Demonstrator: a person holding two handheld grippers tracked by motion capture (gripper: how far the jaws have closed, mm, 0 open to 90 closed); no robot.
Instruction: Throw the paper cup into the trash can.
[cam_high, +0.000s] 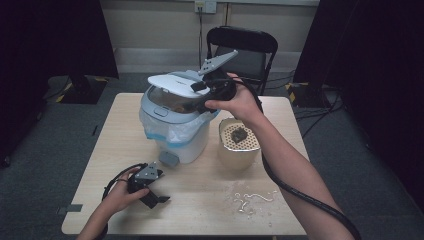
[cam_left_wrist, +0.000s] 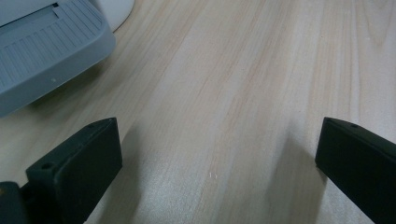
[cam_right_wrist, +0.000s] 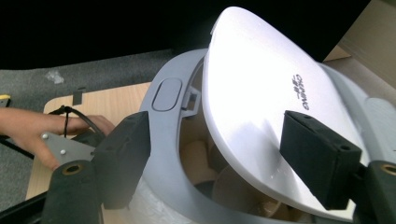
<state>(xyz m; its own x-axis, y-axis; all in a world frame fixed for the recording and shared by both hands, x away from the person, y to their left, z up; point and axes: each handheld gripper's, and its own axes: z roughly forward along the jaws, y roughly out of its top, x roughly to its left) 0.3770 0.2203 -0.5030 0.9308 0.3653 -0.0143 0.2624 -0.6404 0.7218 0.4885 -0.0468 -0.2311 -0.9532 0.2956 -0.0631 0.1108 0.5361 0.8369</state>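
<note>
The white lid (cam_right_wrist: 261, 107) of the pedal bin (cam_high: 175, 135) at the back of the table (cam_high: 200, 210) stands half raised, tilted over the opening. The right gripper (cam_right_wrist: 217, 158) reaches in at the rim with its fingers (cam_right_wrist: 317, 158) apart, one under the lid's edge, the other outside the grey collar (cam_right_wrist: 163, 135); nothing is clamped. The lid may slip off the finger and drop shut, or a push could tip the light bin toward the perforated cup (cam_high: 240, 142) just beside it. The left gripper (cam_high: 150, 192) rests on the table, its fingers (cam_left_wrist: 79, 163) apart and empty.
</note>
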